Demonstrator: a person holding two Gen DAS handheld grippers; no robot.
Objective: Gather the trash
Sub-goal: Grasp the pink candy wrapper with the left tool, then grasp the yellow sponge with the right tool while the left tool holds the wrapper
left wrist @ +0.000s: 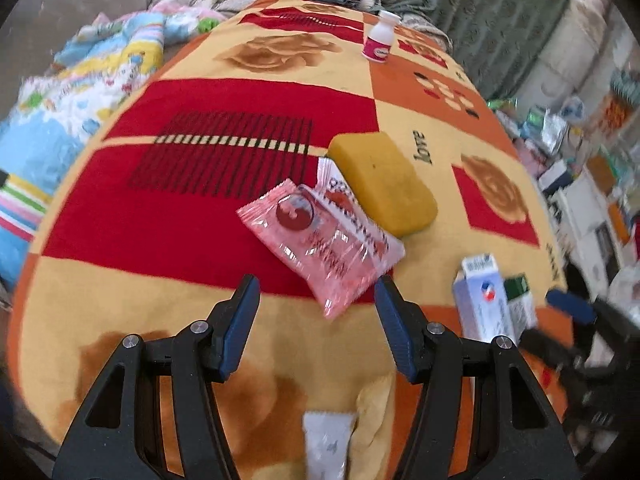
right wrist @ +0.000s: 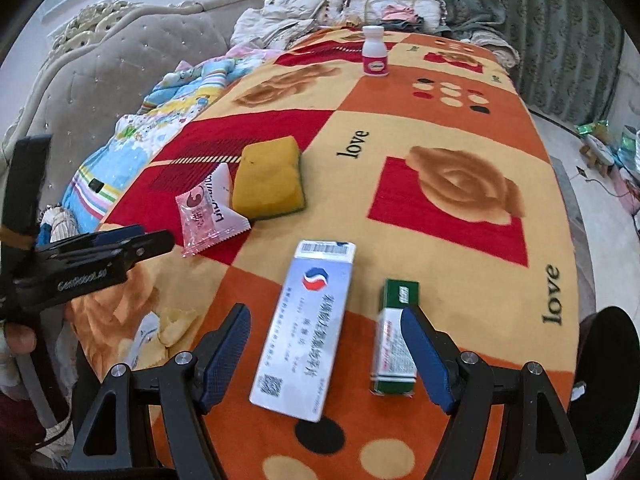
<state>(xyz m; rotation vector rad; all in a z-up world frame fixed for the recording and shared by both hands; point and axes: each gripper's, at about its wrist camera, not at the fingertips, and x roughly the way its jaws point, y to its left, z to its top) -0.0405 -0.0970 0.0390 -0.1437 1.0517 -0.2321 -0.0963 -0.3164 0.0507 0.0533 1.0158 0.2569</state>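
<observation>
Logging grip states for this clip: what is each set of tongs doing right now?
Left tongs: open, empty, nearing the pink snack wrapper.
Right tongs: open, empty, over the white medicine box.

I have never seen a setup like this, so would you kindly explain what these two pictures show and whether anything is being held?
A person holds a two-finger clamp tool in each hand, each carrying a wide-angle camera looking along its fingers. One picture looks out over the left gripper, the other over the right gripper. Both are open and hold nothing. On the patterned blanket lie pink wrappers, a yellow sponge, a long white box, a small green box and a little white bottle. The left tool nears the wrappers; the right straddles the boxes.
</observation>
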